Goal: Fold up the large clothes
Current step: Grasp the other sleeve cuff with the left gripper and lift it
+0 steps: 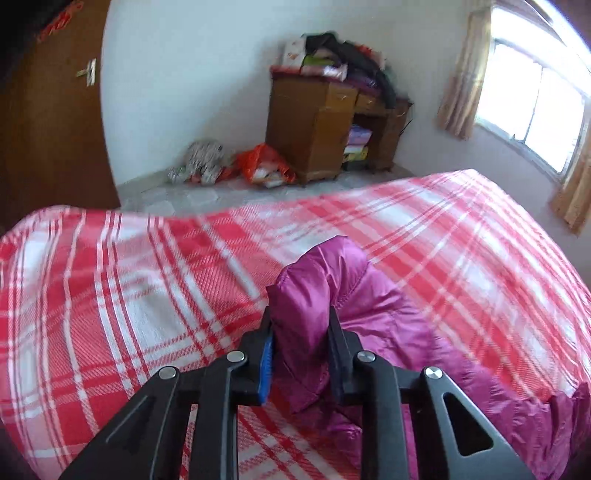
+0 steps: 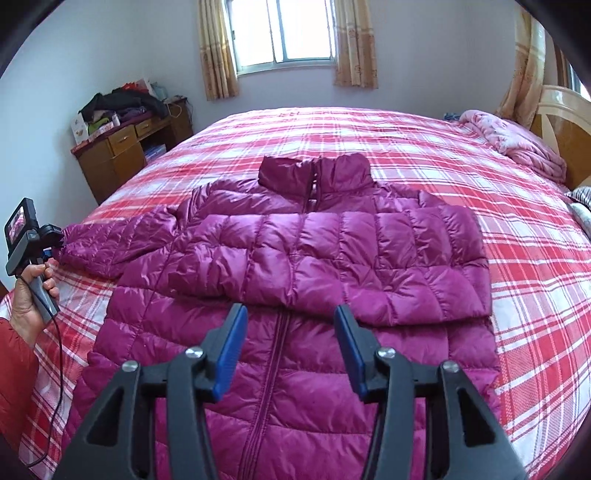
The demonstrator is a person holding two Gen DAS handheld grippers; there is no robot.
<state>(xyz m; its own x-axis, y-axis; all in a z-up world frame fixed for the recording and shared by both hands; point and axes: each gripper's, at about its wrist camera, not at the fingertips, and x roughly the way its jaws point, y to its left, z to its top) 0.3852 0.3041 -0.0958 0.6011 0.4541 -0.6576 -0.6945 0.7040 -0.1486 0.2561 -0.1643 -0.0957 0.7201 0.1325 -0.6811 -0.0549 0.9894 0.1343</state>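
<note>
Here, one magenta puffer jacket [image 2: 295, 280] lies front-up on the plaid bed [image 2: 517, 258], its long axis running from hem, nearest the right tongs [image 2: 291, 314], to collar toward the window [image 2: 291, 33]. One sleeve is folded across the chest. The left tongs [image 1: 301, 314] pinch the other sleeve's cuff [image 1: 314, 288]; the right tongs hover spread above the zipper.

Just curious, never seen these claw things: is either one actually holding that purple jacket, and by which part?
The left gripper pinches the jacket by the end of its outstretched sleeve. The right gripper holds nothing.
</note>
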